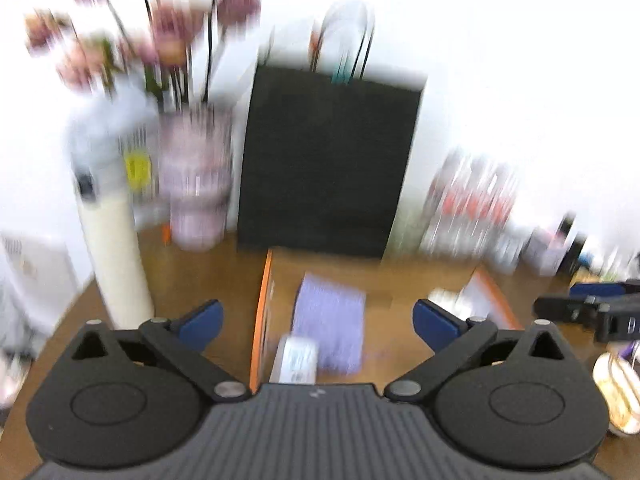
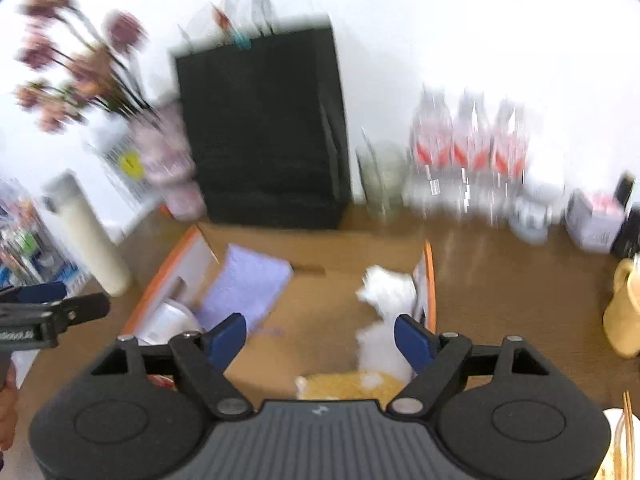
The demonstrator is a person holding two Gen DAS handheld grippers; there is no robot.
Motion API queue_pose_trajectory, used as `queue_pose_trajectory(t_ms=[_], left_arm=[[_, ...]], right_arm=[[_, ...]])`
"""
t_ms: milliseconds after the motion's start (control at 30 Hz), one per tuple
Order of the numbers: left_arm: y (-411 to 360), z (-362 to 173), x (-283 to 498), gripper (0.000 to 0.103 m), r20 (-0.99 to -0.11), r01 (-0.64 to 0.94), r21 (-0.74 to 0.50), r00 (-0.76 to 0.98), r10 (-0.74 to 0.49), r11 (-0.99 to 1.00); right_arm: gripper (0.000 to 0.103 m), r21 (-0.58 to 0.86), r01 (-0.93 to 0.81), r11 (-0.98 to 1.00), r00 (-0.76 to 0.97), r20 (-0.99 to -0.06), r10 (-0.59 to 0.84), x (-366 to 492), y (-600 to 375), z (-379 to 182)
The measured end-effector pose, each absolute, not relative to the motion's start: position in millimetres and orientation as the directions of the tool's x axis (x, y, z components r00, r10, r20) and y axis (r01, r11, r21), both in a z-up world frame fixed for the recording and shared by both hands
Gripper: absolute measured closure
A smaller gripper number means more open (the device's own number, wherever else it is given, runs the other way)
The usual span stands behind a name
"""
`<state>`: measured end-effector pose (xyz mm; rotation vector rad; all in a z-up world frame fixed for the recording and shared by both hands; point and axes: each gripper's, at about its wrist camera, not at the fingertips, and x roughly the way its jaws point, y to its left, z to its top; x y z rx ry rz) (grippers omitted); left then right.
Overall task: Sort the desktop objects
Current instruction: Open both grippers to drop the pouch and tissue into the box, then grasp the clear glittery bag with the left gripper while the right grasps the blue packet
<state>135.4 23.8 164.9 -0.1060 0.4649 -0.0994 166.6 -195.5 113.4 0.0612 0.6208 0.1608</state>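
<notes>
An open cardboard box (image 2: 320, 300) with orange edges lies on the wooden desk in front of both grippers. Inside it are a lilac cloth (image 2: 248, 280), a white round container (image 2: 172, 322), crumpled white paper (image 2: 386, 292) and a yellow sponge-like item (image 2: 348, 386). My right gripper (image 2: 320, 338) hovers above the box, jaws wide apart, nothing between them. In the left wrist view the box (image 1: 264, 300), the lilac cloth (image 1: 332, 320) and a white labelled container (image 1: 298, 360) lie below my left gripper (image 1: 316, 320), which is open and empty. Both views are blurred.
A black paper bag (image 2: 264, 128) stands behind the box. A vase of pink flowers (image 1: 196, 176) and a cream bottle (image 1: 116, 256) stand to the left. Water bottles (image 2: 468, 152) line the back right, a cream mug (image 2: 624, 312) at right. The other gripper (image 1: 592, 312) shows at the right edge.
</notes>
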Motion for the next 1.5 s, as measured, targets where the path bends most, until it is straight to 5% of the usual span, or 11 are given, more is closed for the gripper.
queue_pose_trajectory(t_ms=[67, 133, 267, 533, 700, 900, 1200, 1267, 1333, 1500], left_arm=[[20, 160, 110, 0.000, -0.356, 0.084, -0.110, 0.927, -0.119, 0.990], [15, 155, 95, 0.000, -0.368, 0.072, -0.076, 0.925, -0.095, 0.995], [7, 147, 73, 0.000, -0.358, 0.065, -0.056, 0.930, -0.081, 0.996], [6, 123, 34, 0.000, -0.379, 0.059, -0.046, 0.923, -0.073, 0.997], [13, 75, -11, 0.000, -0.473, 0.037, -0.171, 0.874, -0.115, 0.985], [-16, 41, -68, 0.000, -0.513, 0.292, -0.073, 0.809, -0.287, 0.954], [-59, 23, -63, 0.000, -0.537, 0.434, -0.018, 0.756, -0.375, 0.901], [-64, 20, -64, 0.014, -0.529, 0.468, -0.023, 0.744, -0.408, 0.884], [-63, 17, -61, 0.053, -0.548, 0.458, -0.028, 0.736, -0.397, 0.888], [-22, 25, -55, 0.059, -0.559, 0.408, -0.060, 0.743, -0.369, 0.911]], right_arm=[[0.014, 0.079, -0.167, 0.983, 0.872, -0.454, 0.184, 134, -187, 110], [0.014, 0.086, -0.178, 0.980, 0.904, -0.379, 0.197, 109, -183, 102], [0.014, 0.087, -0.164, 0.983, 0.920, -0.345, 0.184, 87, -177, 89], [0.014, 0.144, -0.163, 0.976, 0.888, -0.410, 0.209, 63, -178, 48], [0.014, 0.210, -0.134, 0.968, 0.861, -0.459, 0.219, 24, -184, 14], [0.014, 0.204, -0.182, 0.962, 0.821, -0.507, 0.263, -33, -177, -26], [0.018, 0.166, -0.158, 0.973, 0.823, -0.522, 0.223, -76, -188, -34], [0.023, 0.177, -0.166, 0.970, 0.833, -0.502, 0.234, -77, -191, -30], [0.026, 0.199, -0.195, 0.960, 0.830, -0.488, 0.270, -74, -190, -27], [0.041, 0.158, -0.305, 0.939, 0.779, -0.526, 0.341, -37, -158, -32]])
